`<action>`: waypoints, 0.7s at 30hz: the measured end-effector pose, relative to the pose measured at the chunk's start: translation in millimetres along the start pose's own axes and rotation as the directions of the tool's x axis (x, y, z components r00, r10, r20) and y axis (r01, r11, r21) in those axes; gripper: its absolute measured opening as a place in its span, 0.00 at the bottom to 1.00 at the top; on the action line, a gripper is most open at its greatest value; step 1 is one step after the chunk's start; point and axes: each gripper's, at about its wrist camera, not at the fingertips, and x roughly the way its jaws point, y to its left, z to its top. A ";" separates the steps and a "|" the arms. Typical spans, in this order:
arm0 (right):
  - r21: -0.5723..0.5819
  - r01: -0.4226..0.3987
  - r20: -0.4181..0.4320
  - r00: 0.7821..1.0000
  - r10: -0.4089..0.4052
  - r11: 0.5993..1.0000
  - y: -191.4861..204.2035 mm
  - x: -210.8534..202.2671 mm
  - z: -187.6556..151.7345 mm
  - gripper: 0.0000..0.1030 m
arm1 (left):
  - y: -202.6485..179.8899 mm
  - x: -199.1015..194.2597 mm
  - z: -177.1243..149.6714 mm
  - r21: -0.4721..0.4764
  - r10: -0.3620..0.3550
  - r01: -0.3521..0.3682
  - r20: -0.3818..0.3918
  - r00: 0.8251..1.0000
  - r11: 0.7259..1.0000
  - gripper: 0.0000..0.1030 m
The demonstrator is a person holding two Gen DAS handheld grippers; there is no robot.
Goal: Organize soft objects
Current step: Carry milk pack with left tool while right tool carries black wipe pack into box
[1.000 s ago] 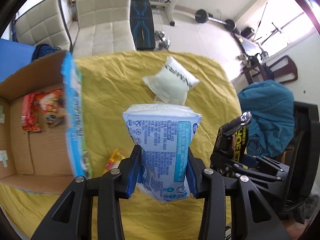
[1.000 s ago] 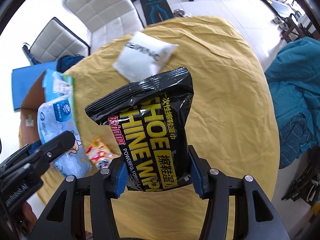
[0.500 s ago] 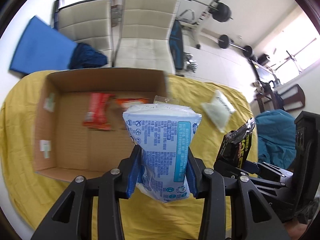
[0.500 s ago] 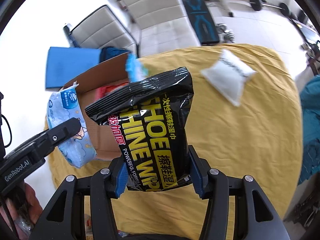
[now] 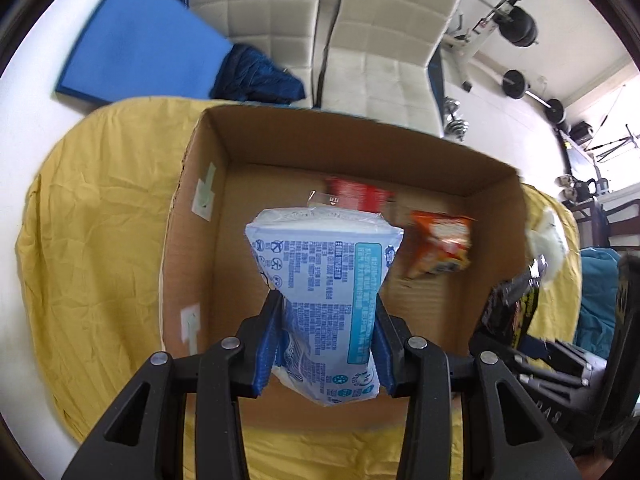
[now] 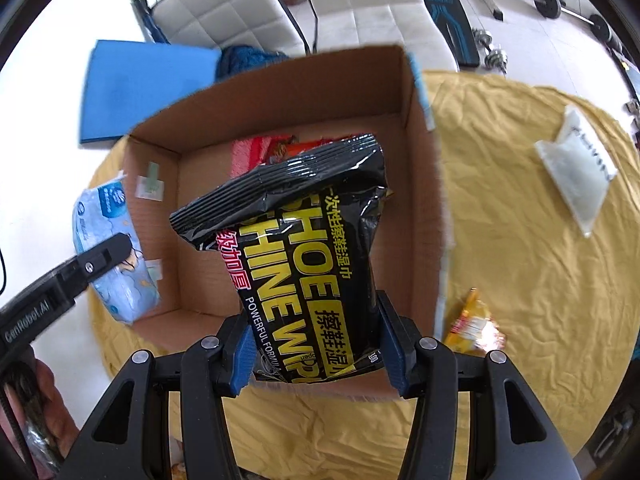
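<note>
My left gripper (image 5: 326,350) is shut on a light blue wet-wipes pack (image 5: 326,276) and holds it above the open cardboard box (image 5: 304,148). My right gripper (image 6: 318,354) is shut on a black shoe-shine wipes pack (image 6: 304,260), also over the box (image 6: 416,208). The blue pack also shows in the right wrist view (image 6: 106,248) at the box's left wall. A red packet (image 5: 354,194) and an orange packet (image 5: 440,246) lie in the box. A white pouch (image 6: 576,164) and a small orange-yellow packet (image 6: 474,326) lie on the yellow cloth.
The yellow cloth (image 6: 540,280) covers a round table. Two white chairs (image 5: 360,40) and a blue mat (image 5: 136,36) stand behind the box. Gym weights (image 5: 520,80) sit at the far right. A teal cloth (image 5: 600,300) lies to the right.
Both grippers have swung left from over the open cloth to above the box, each still holding its pack. The white pouch has passed to the right edge of view.
</note>
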 end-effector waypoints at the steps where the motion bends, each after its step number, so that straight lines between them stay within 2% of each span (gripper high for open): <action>1: 0.002 0.010 -0.010 1.000 -0.010 1.000 1.7 8.9 2.6 0.54 | 5.8 11.6 6.2 0.003 0.006 -0.006 -0.016 1.000 1.000 0.37; 12: 0.017 0.134 -0.159 0.979 -0.130 0.991 -7.0 108.9 18.8 0.54 | 20.6 103.4 43.1 0.041 0.043 -0.037 -0.158 0.987 0.998 0.37; 17: 0.008 0.169 -0.197 0.967 -0.164 0.986 -7.8 133.1 24.4 0.54 | 18.7 121.6 52.3 0.070 0.059 -0.047 -0.181 0.982 0.996 0.37; 21: 0.003 0.197 -0.215 0.958 -0.191 0.980 -7.7 146.0 29.9 0.54 | 12.5 123.2 61.0 0.099 0.080 -0.064 -0.166 0.983 0.993 0.37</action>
